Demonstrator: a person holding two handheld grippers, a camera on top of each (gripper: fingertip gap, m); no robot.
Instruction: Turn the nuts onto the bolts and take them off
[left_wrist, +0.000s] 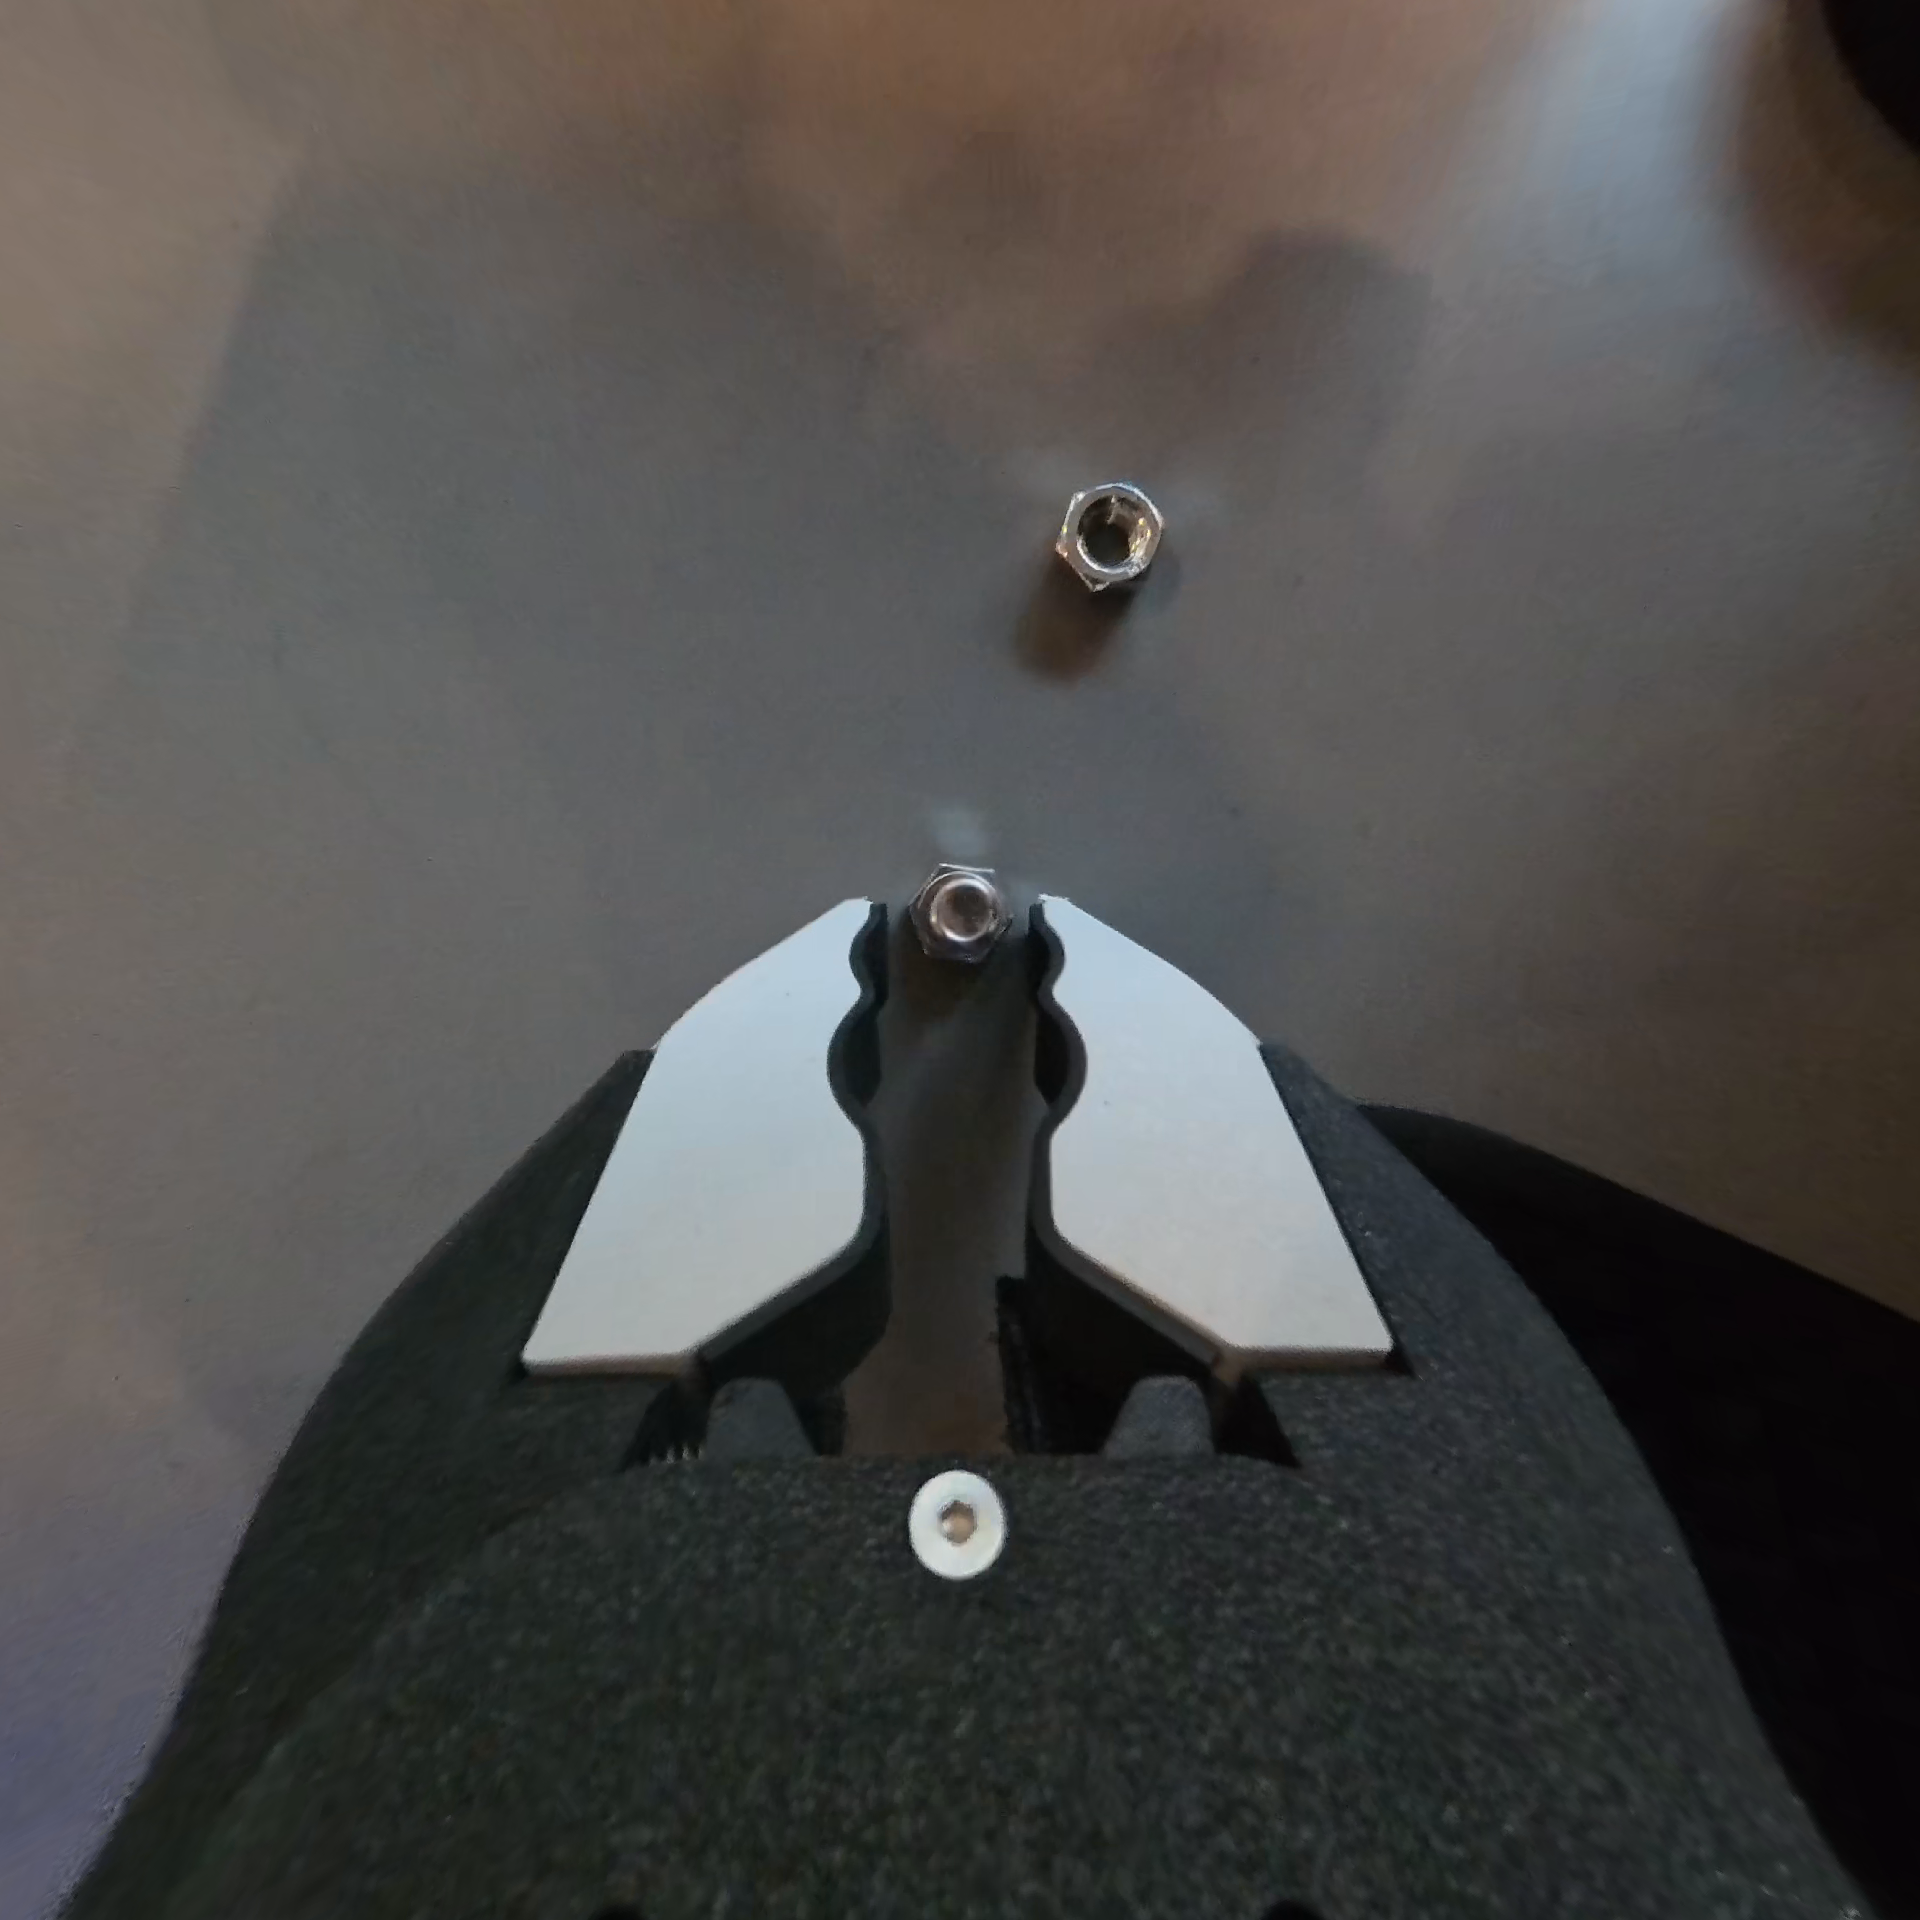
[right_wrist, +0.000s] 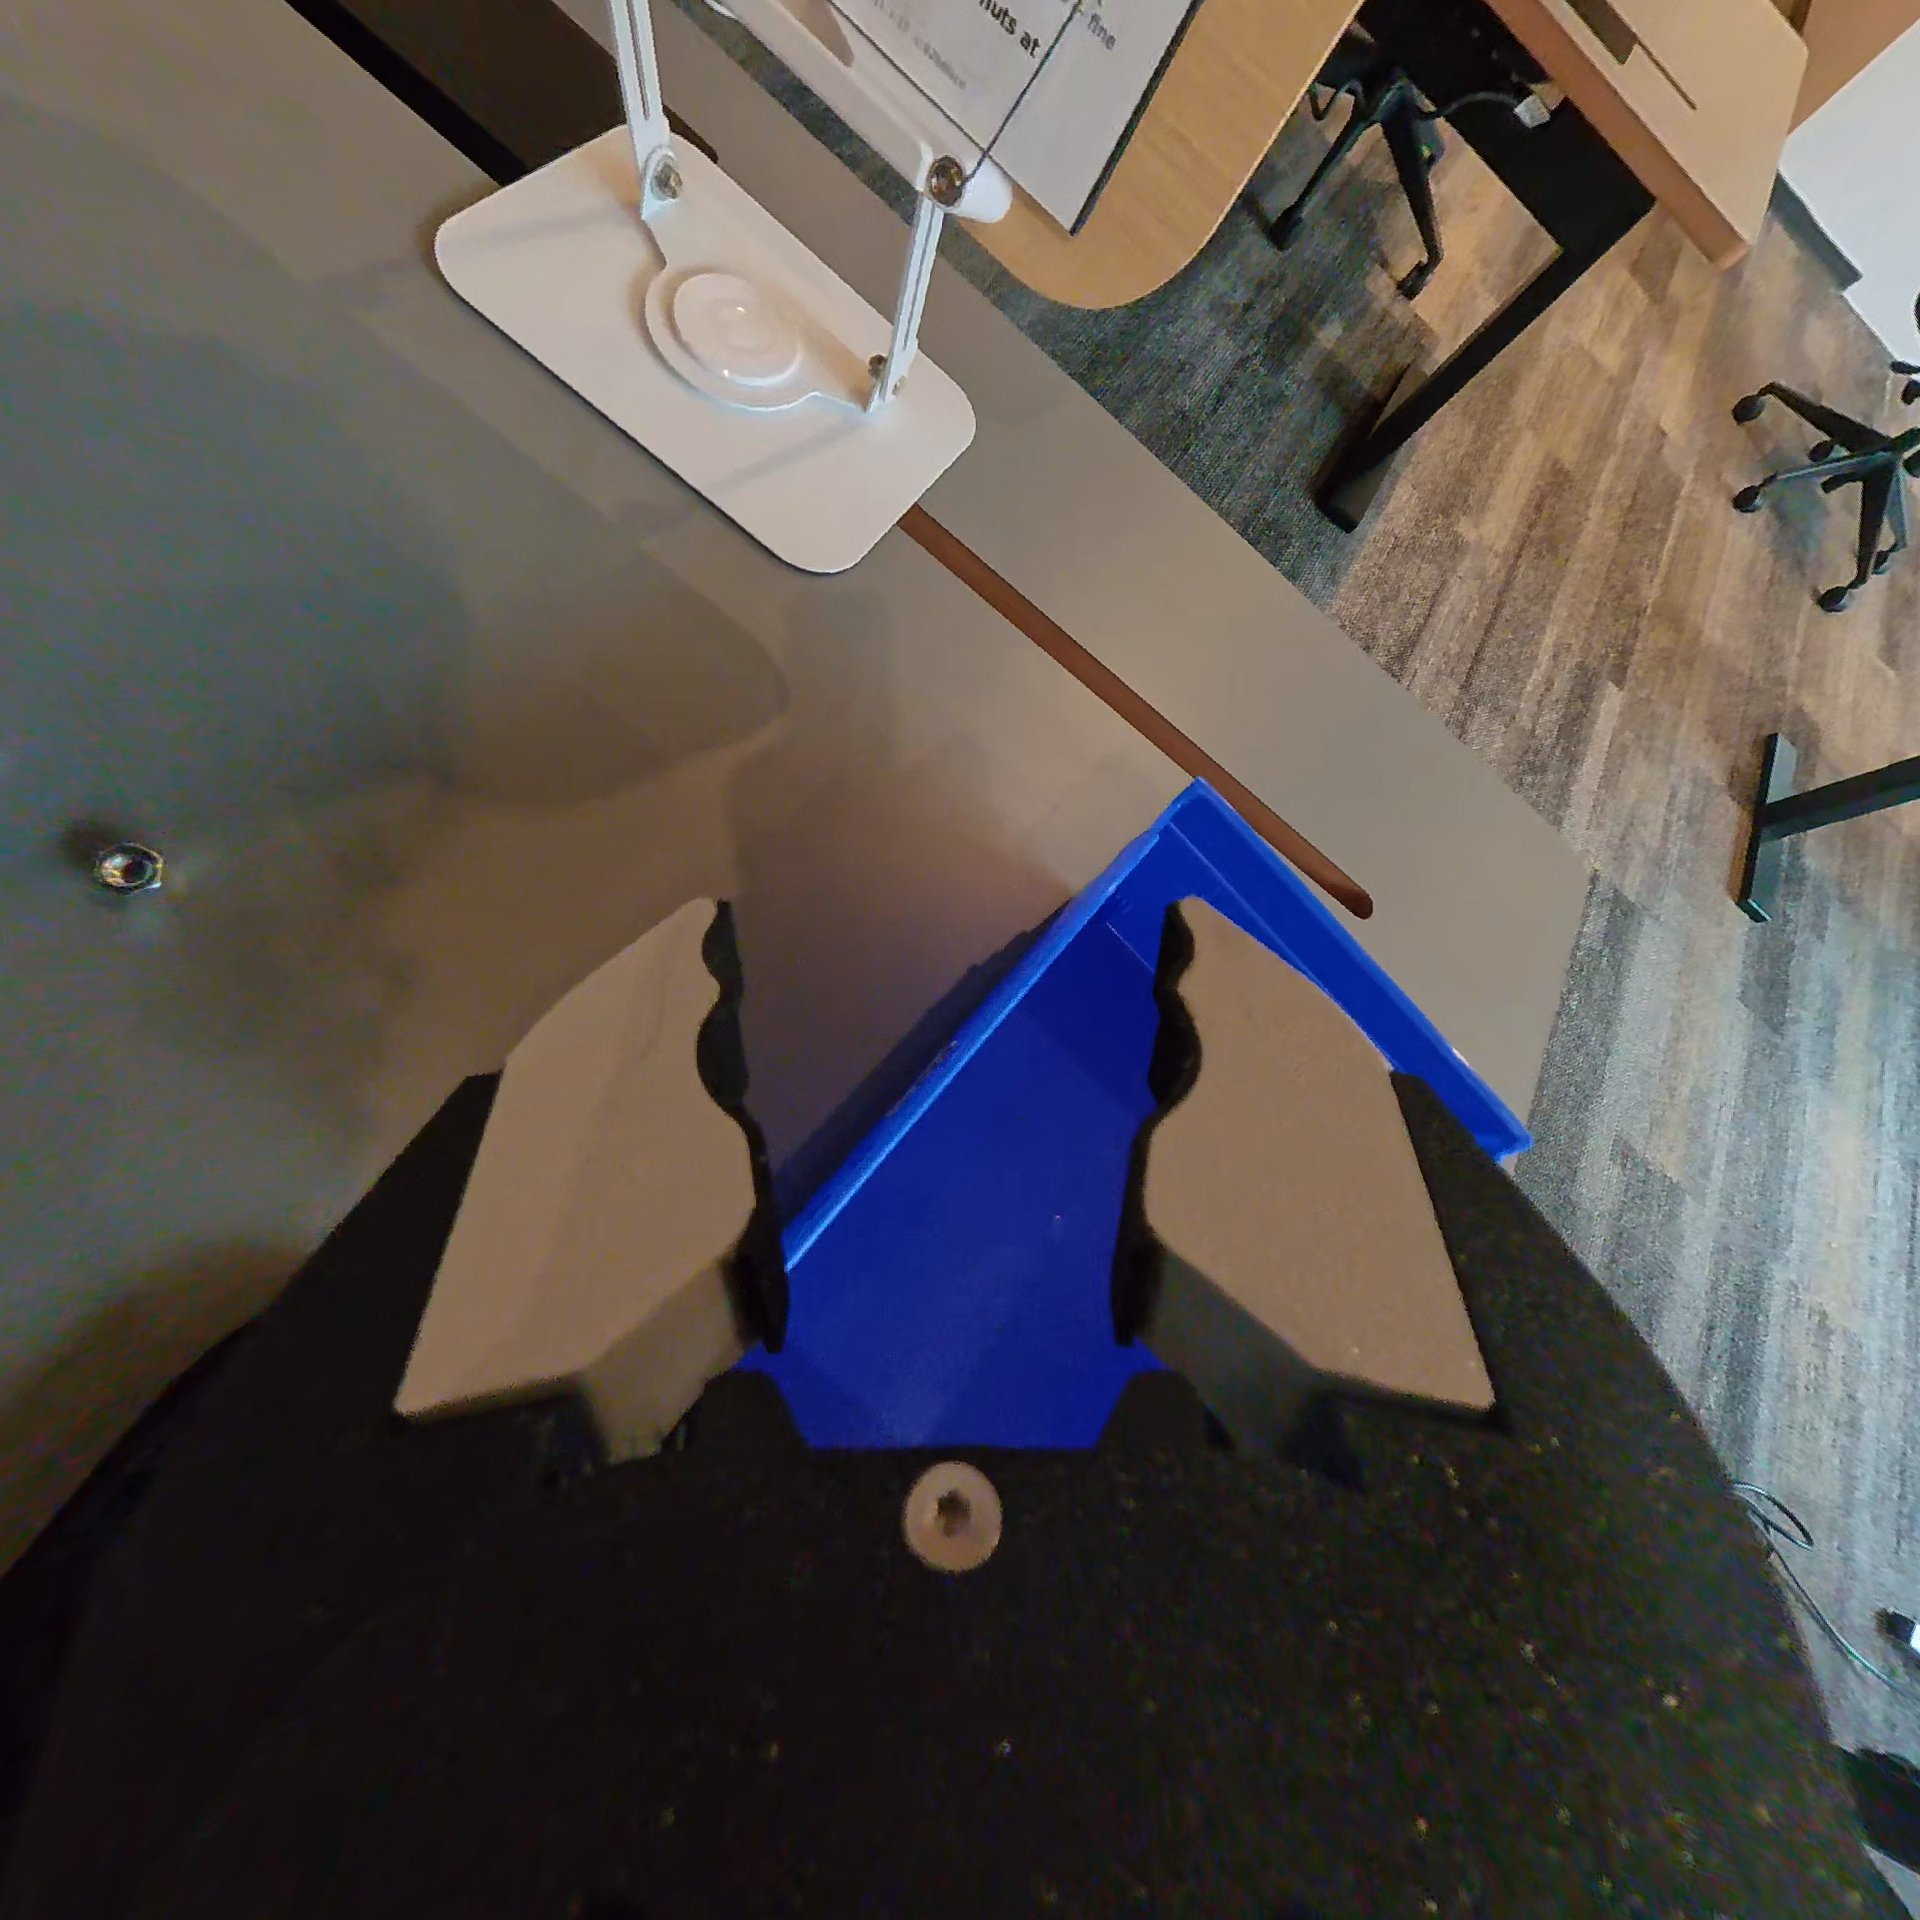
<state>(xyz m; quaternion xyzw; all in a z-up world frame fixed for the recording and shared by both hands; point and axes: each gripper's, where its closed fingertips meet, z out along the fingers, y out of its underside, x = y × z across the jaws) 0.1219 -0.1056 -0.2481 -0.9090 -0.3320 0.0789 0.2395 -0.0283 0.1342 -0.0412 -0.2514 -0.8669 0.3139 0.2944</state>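
- A bolt with a nut (left_wrist: 958, 928) threaded on it is framed between the tips of the left hand-held gripper (left_wrist: 958, 920), whose jaws are parted and seem not quite touching it.
- A loose nut (left_wrist: 1108, 538) is seen farther off on the grey bench (left_wrist: 520, 623).
- The right hand-held gripper (right_wrist: 945, 914) is held wide open and empty above a blue bin (right_wrist: 966, 1195), near a white stand (right_wrist: 707, 343).
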